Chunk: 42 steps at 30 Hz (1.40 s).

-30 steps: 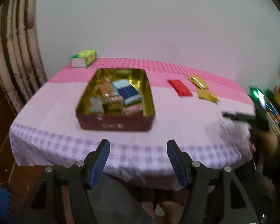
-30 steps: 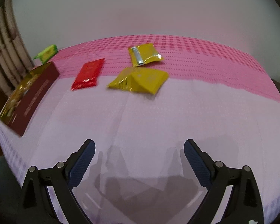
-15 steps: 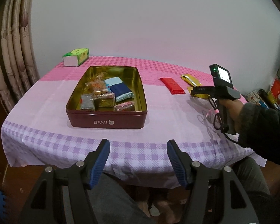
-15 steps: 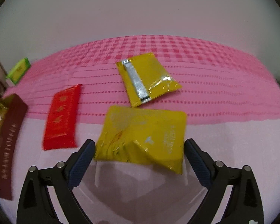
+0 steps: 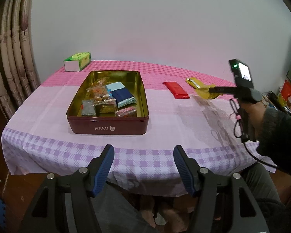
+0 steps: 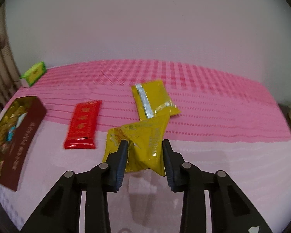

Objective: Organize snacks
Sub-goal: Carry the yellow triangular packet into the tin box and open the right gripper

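Snacks lie partly in the tin [image 5: 108,130] and partly to its right on the tablecloth [image 5: 164,120]. Nearest the tin there is a red bar [image 6: 83,123], then two yellow packets. The right gripper [image 6: 144,145] has its fingers pressed into the crumpled near packet [image 6: 145,143], pinching it; the far packet [image 6: 152,99] lies flat just behind. The left gripper [image 5: 143,167] hangs spread and empty before the tin. A green box [image 5: 77,61] sits behind the tin.

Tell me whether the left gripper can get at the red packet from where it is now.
Probably yes. The left gripper hangs open before the table edge; the red packet lies flat right of the tin, nothing covering it, the right gripper beyond on the yellow packet.
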Tool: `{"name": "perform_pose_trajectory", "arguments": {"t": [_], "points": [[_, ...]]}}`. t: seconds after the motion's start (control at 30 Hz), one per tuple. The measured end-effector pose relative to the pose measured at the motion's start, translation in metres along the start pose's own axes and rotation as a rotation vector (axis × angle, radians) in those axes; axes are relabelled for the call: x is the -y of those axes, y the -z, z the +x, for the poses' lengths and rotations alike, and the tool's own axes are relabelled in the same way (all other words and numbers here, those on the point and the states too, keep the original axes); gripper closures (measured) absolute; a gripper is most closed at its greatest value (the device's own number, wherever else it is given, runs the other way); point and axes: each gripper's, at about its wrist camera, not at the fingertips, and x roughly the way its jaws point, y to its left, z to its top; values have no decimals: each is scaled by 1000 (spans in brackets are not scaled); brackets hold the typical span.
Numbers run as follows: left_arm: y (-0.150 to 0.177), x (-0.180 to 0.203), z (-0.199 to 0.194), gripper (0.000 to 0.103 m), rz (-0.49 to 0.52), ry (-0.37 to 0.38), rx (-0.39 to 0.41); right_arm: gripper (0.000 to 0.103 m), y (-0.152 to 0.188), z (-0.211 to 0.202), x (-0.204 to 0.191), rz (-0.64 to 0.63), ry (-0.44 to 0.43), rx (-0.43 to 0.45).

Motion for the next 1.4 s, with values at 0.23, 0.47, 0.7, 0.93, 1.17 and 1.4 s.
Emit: {"name": "perform_pose_trajectory", "arguments": {"t": [0.23, 0.47, 0.7, 0.93, 1.17, 1.4], "points": [[-1, 5, -10, 38, 6, -2, 29, 72, -13, -73, -11, -90, -6, 145], [-4, 5, -24, 38, -6, -19, 78, 72, -37, -129, -37, -116, -59, 253], [-7, 0, -36, 38, -34, -70, 122, 72, -64, -160, -83, -169, -109, 307], [-6, -6, -39, 38, -61, -113, 123, 72, -85, -169, -139, -245, -131, 329], [-6, -19, -37, 38, -113, -155, 110, 72, -93, -154, -194, -302, -166, 304], [-5, -25, -36, 38, -139, -167, 113, 72, -89, -118, -235, -336, -196, 240]]}}
